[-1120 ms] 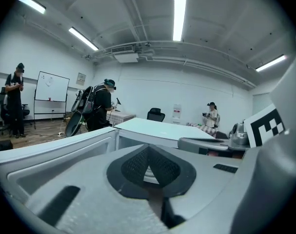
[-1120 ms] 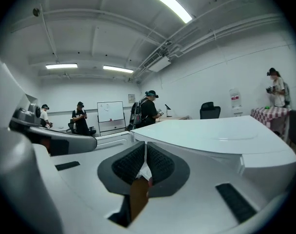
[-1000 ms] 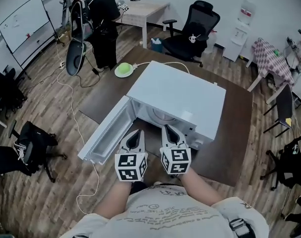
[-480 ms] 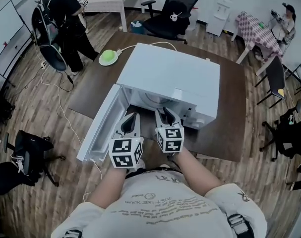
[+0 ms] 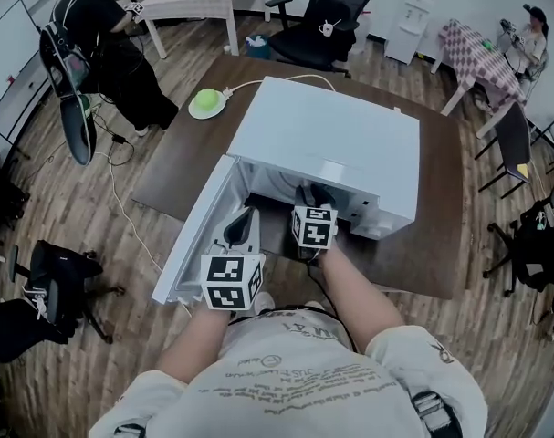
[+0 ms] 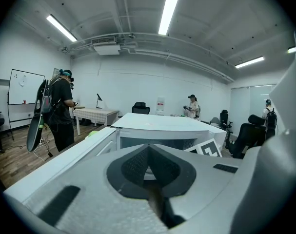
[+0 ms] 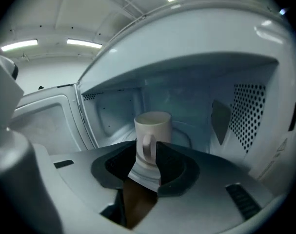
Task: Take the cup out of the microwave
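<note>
One open door (image 5: 200, 231) left of the cup (image 7: 152, 129), green dome (image 5: 206, 104) behind microwave (image 5: 327, 140).

No wording can be read. The shirt (image 5: 286, 377) in front of the microwave (image 5: 331, 135) bears print too blurred to make out. The marker cubes (image 5: 231, 281) by the microwave's door carry only black-and-white square patterns.

White microwave (image 5: 327, 144), cream cup (image 7: 151, 130), dark brown table (image 5: 181, 167).
The left gripper (image 5: 243, 219) and right gripper (image 5: 315, 192) are grey with black pads, their cubes patterned in black-and-white squares; the floor (image 5: 76, 208) is grey-brown wood plank.
</note>
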Demonstrator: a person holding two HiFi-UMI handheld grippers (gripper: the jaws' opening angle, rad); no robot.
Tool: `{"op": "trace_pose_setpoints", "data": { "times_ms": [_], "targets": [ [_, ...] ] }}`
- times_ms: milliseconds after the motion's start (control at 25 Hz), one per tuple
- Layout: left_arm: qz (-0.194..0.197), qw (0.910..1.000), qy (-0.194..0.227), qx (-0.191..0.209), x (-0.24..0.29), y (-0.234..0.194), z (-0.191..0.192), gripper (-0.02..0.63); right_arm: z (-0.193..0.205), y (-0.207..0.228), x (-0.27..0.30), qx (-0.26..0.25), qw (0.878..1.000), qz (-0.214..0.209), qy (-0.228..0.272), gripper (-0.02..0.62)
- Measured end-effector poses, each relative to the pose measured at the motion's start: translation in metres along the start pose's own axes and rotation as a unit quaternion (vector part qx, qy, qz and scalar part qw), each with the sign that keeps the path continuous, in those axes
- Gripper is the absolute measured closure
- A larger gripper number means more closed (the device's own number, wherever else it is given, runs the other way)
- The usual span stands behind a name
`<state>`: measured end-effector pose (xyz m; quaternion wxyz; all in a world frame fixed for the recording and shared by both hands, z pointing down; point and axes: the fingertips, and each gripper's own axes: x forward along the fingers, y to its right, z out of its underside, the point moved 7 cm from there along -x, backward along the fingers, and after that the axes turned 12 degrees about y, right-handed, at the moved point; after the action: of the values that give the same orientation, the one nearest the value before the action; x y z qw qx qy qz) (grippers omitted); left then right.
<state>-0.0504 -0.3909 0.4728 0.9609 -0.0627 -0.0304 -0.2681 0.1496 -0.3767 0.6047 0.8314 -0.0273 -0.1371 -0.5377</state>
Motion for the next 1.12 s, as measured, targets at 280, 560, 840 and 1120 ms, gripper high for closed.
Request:
{"op": "trace_pose_setpoints", "data": {
  "times_ms": [280, 560, 840, 1120],
  "targets": [
    [0.002, 1.0, -0.006, 0.003, 0.01, -0.007, 0.0, 0.597, 0.013, -0.004, 0.017, -0.011, 1.0, -0.005, -0.027, 0.469],
    [-0.007, 0.9999, -0.01, 0.001, 0.01, -0.013, 0.003, 0.597, 0.014, -0.013, 0.025, -0.036, 0.999, -0.021, -0.021, 0.469],
    [-0.024, 0.9996, -0.013, 0.006, 0.005, -0.017, 0.006, 0.597, 0.016, -0.02, 0.033, -0.081, 0.996, -0.039, -0.004, 0.472],
    [-0.042, 0.9989, -0.018, 0.012, 0.0, -0.019, 0.008, 0.597, 0.017, -0.026, 0.042, -0.089, 0.995, -0.047, 0.007, 0.535]
  ]
}}
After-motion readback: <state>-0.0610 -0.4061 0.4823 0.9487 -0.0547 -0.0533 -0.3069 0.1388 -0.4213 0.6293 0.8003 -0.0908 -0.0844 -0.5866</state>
